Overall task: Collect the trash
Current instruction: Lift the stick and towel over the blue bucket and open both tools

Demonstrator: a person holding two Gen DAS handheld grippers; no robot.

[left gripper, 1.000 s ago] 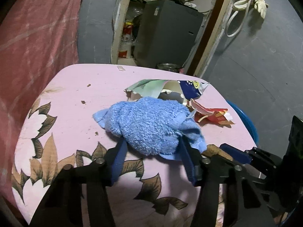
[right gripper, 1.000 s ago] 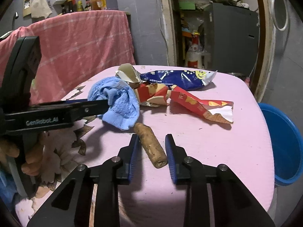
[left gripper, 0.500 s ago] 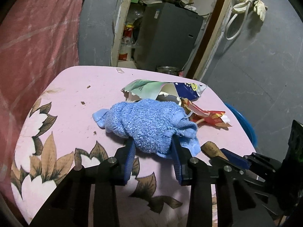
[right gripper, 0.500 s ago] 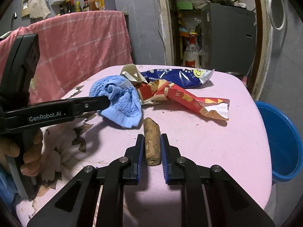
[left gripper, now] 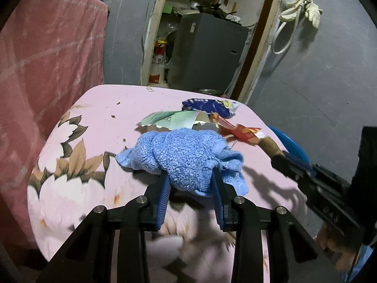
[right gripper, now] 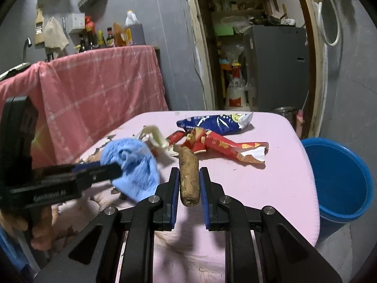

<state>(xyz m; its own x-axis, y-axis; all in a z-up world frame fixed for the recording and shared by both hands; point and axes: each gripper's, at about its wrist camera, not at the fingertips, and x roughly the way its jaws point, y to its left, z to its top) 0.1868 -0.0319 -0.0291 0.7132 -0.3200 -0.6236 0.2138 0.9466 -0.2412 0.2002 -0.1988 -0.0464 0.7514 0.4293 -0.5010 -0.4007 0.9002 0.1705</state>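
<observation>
Pink bench (right gripper: 271, 188), bucket (right gripper: 339, 179) at 3 o'clock: right tool (right gripper: 188, 188) clamps root (right gripper: 188, 176), left tool (left gripper: 190, 188) towel (left gripper: 186, 158); tapered root may slip short.

A blue towel (left gripper: 186, 158) and red wrapper (right gripper: 226, 145) lie on a pink, brown-leafed tablecloth (left gripper: 77, 151).

Left gripper (left gripper: 190, 179) and right gripper (right gripper: 188, 179) both clamped (raised above table).
</observation>
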